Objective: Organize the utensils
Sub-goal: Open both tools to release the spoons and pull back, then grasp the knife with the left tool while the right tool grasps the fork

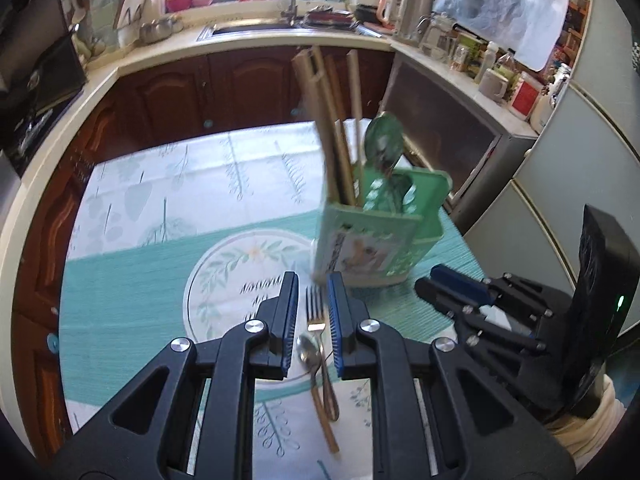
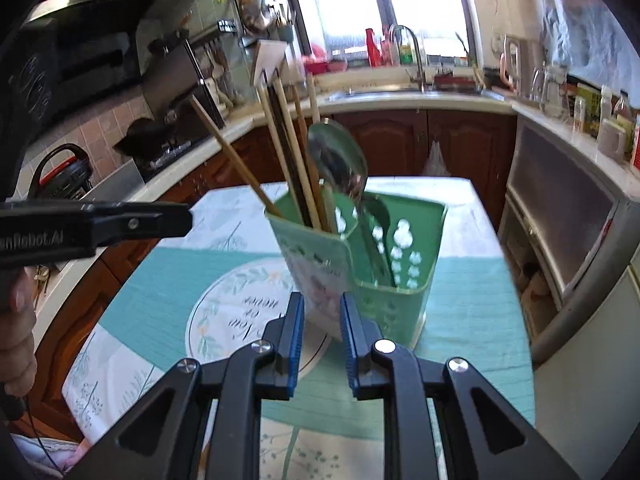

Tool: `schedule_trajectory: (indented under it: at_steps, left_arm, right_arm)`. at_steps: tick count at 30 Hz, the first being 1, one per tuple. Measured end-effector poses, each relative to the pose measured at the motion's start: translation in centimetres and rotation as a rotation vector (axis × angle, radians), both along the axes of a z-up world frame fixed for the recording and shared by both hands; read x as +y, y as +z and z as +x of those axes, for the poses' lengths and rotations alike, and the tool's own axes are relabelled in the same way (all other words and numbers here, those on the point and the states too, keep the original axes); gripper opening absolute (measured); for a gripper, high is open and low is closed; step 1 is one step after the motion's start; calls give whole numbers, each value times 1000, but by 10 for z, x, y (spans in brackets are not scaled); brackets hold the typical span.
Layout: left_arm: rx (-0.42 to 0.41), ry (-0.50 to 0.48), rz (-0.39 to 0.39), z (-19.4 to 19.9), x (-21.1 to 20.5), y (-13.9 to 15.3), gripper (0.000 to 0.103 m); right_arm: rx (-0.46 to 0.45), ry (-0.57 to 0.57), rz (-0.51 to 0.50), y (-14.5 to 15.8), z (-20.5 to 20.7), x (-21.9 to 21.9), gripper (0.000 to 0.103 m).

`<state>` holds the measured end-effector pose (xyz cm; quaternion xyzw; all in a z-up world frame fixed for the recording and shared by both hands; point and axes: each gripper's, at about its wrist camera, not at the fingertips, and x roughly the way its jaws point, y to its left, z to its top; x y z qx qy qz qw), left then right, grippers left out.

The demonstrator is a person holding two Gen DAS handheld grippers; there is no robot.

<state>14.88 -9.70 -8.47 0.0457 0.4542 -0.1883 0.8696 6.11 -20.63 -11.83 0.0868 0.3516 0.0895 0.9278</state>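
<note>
A green two-part utensil holder (image 1: 360, 248) (image 2: 384, 292) stands on the table, leaning in both views. Wooden chopsticks (image 1: 332, 128) (image 2: 288, 152) fill one side; large spoons (image 1: 382, 140) (image 2: 338, 160) sit in the other. A fork (image 1: 315, 304) and a small spoon (image 1: 308, 350) lie on the tablecloth just in front of the holder. My left gripper (image 1: 313, 292) hovers over them, its jaws a little apart and touching neither. My right gripper (image 2: 322, 316) (image 1: 430, 280) is close to the holder's base, slightly open, nothing pressed between its pads.
A teal and white tablecloth (image 1: 140, 272) with a round printed motif covers the table. Brown kitchen cabinets and a counter with a sink (image 1: 256, 30) curve behind. A fridge (image 1: 560, 200) stands right of the table. A hand (image 2: 16, 320) holds the left gripper (image 2: 176, 220).
</note>
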Motion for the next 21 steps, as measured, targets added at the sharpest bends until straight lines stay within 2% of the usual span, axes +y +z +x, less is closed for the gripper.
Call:
schedule_trajectory:
  at_steps: [4, 9, 16, 21]
  left_arm:
    - [100, 19, -5, -3, 18, -31, 12]
    - [248, -22, -13, -5, 16, -75, 12]
    - [362, -59, 0, -5, 7, -122, 12]
    - [426, -44, -53, 3, 8, -146, 12]
  right_arm:
    - [106, -2, 53, -8, 5, 3, 18]
    - [225, -4, 113, -25, 9, 11, 18]
    - [293, 18, 119, -46, 5, 23, 18]
    - [307, 25, 105, -53, 5, 23, 18]
